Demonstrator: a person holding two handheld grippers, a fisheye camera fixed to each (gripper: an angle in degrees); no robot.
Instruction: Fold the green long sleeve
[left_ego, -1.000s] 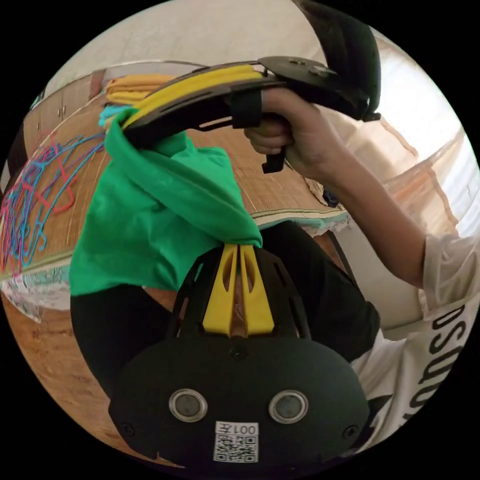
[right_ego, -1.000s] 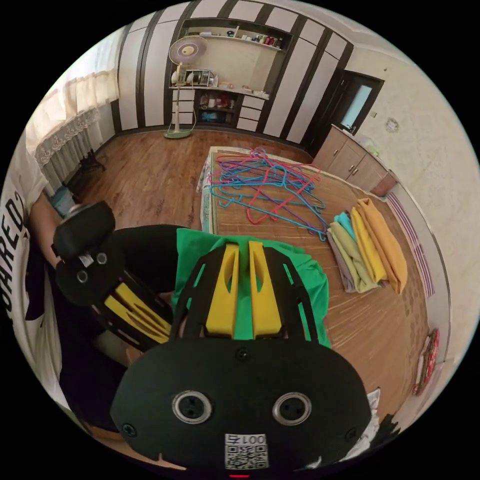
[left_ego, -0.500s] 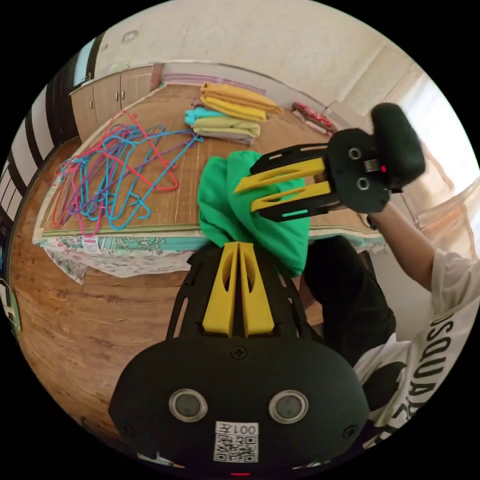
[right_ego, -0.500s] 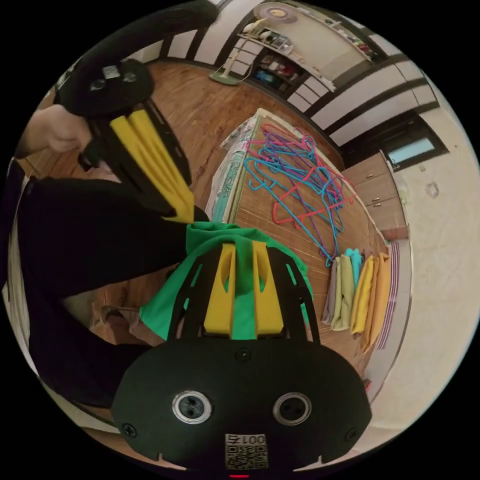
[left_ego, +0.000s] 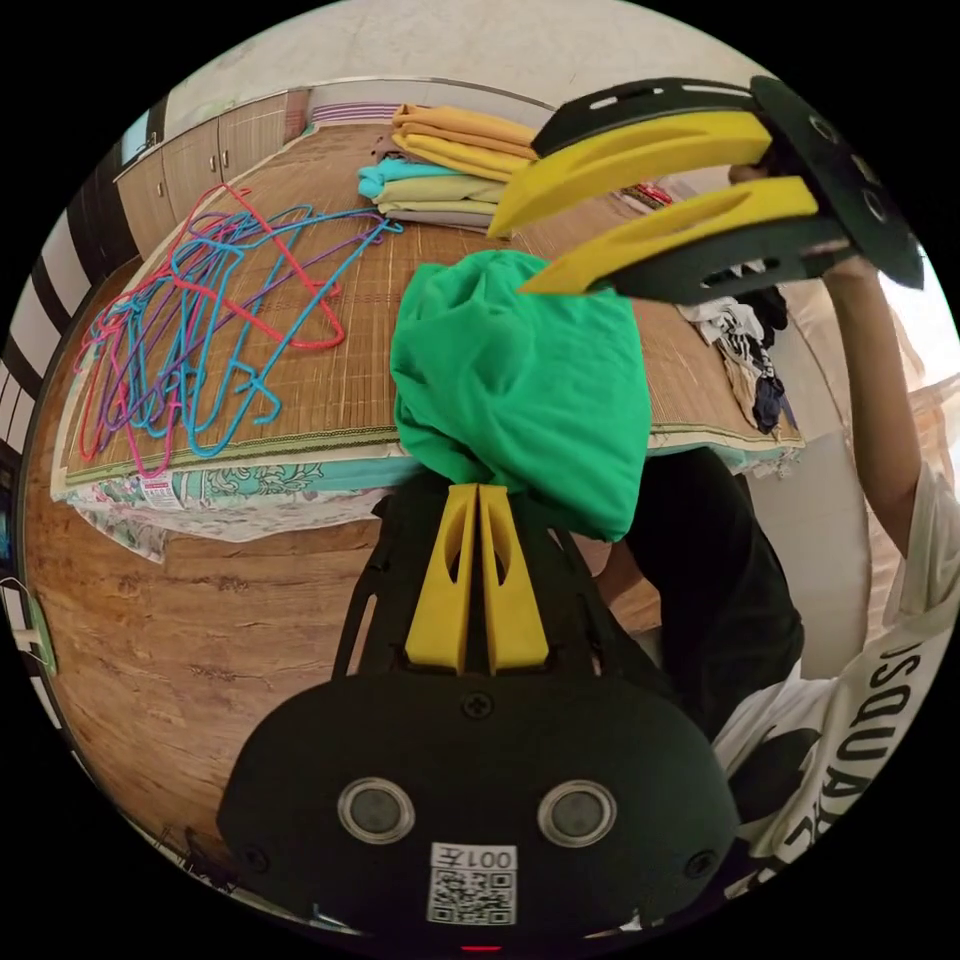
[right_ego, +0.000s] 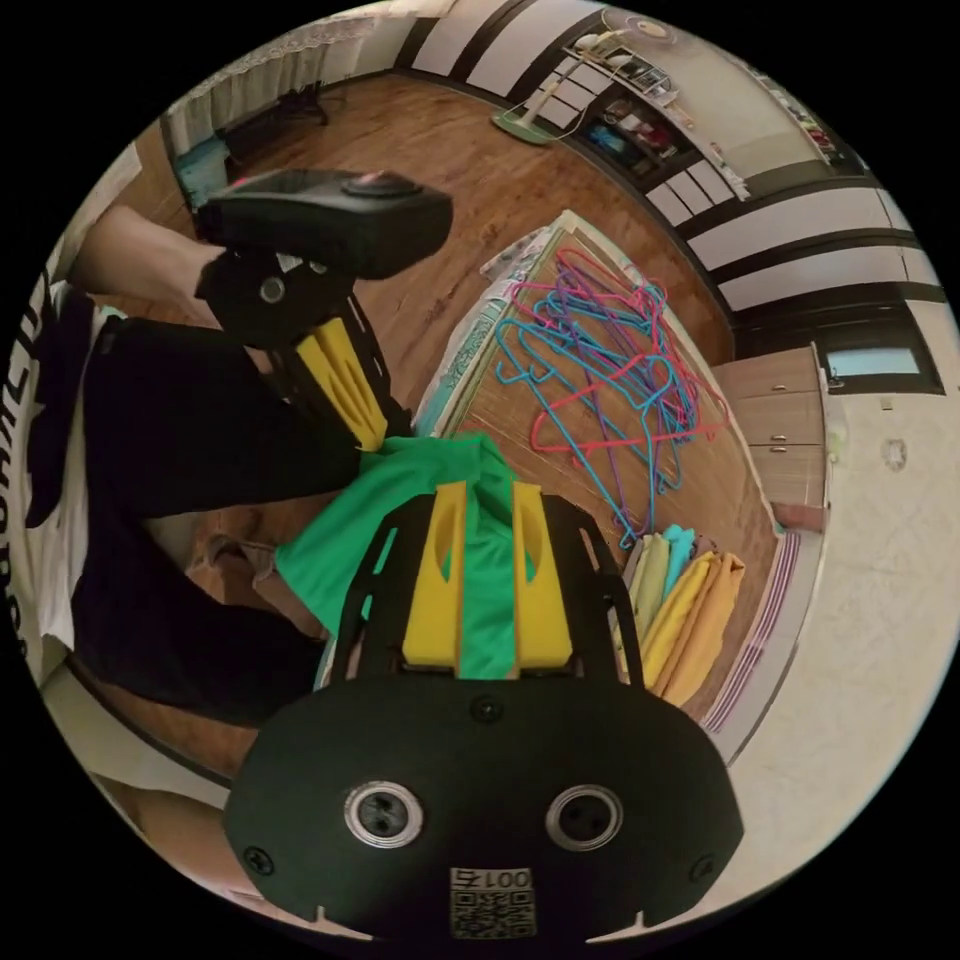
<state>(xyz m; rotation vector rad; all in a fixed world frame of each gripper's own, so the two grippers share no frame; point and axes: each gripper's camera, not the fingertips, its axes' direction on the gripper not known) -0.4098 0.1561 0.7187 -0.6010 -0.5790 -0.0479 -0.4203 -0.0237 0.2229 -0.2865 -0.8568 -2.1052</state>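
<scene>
In the left gripper view, the right tool (left_ego: 520, 255) now sits in the upper right of the frame with its two yellow jaws spread wide and nothing between them; half a second ago those jaws were down against the cloth. It has let go and lifted clear. The left tool (left_ego: 478, 492) keeps its jaws nearly together, pinching a gathered edge of the green long sleeve (left_ego: 520, 385) at the centre of the frame. The garment hangs bunched from that one grip, in the air in front of the mat-covered bed (left_ego: 350, 370), not spread on it.

In the right gripper view the same cloth (right_ego: 400, 500) shows behind the right tool's open jaws, and the left tool (right_ego: 370, 440) bites it at centre left.

With one hold released, the fold has not begun; the free tool probably needs a fresh grip, such as a shoulder or hem, to open the shirt out. The coloured hangers (left_ego: 190, 310) and the folded stack (left_ego: 450, 180) lie well apart from it.
</scene>
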